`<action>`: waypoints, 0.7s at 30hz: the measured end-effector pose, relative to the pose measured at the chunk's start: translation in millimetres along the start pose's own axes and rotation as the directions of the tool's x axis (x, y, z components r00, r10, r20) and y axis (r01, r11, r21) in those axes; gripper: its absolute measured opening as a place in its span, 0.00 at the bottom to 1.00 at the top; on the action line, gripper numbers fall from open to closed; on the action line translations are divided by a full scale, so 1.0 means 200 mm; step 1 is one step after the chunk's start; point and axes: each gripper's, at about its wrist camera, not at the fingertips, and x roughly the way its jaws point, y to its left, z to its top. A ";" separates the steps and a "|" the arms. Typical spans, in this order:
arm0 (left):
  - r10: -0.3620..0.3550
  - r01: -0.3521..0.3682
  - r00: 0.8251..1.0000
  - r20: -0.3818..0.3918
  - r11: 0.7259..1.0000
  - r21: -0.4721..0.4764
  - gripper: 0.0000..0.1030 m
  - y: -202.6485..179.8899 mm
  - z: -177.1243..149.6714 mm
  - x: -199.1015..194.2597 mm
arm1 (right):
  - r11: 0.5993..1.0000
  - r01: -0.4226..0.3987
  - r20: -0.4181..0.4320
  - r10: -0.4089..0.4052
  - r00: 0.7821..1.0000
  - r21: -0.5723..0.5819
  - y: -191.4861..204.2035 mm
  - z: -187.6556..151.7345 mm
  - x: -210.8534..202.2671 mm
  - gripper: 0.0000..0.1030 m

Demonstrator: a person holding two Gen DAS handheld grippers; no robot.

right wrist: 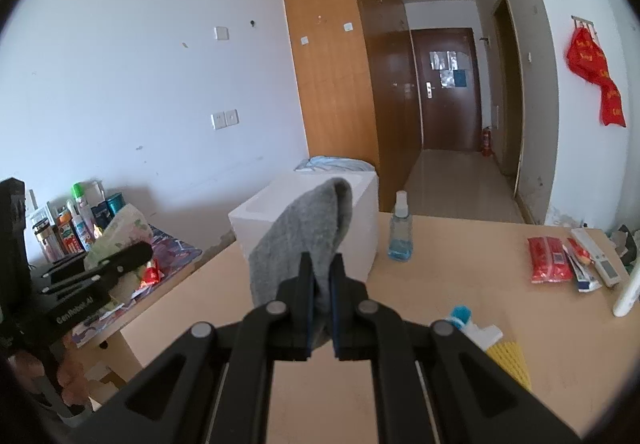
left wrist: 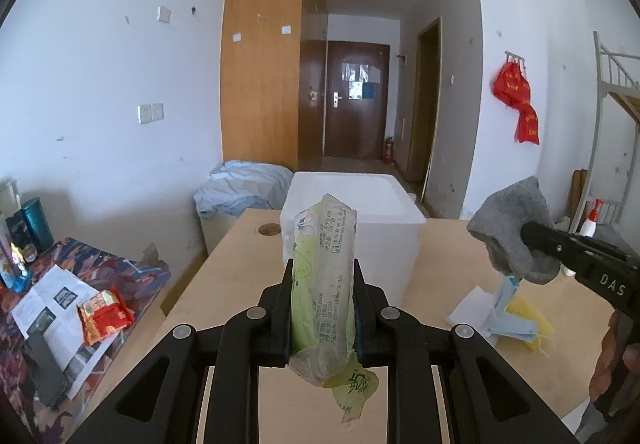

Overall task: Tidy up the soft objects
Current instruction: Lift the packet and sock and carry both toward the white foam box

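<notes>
My left gripper is shut on a green tissue pack, held upright above the wooden table. Behind it stands a white foam box at the table's far edge. My right gripper is shut on a grey cloth, which folds up over its fingers in front of the foam box. In the left wrist view the right gripper comes in from the right with the grey cloth. In the right wrist view the left gripper shows at left with the tissue pack.
On the table lie a yellow cloth with blue masks and paper, a blue spray bottle, a red packet and small items at the right. A side table with papers, a red snack bag and bottles stands left.
</notes>
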 end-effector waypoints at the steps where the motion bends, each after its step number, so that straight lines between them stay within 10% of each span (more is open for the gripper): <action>1: 0.001 -0.001 1.000 -0.006 1.000 -0.001 0.22 0.01 0.01 0.02 | 1.000 0.001 0.001 -0.001 1.000 0.000 0.00 0.02 0.01 0.09; 21: -0.060 0.061 0.995 -0.077 0.998 0.005 0.22 0.04 0.27 0.44 | 0.999 0.016 -0.061 -0.019 0.998 -0.042 0.00 0.25 0.35 0.09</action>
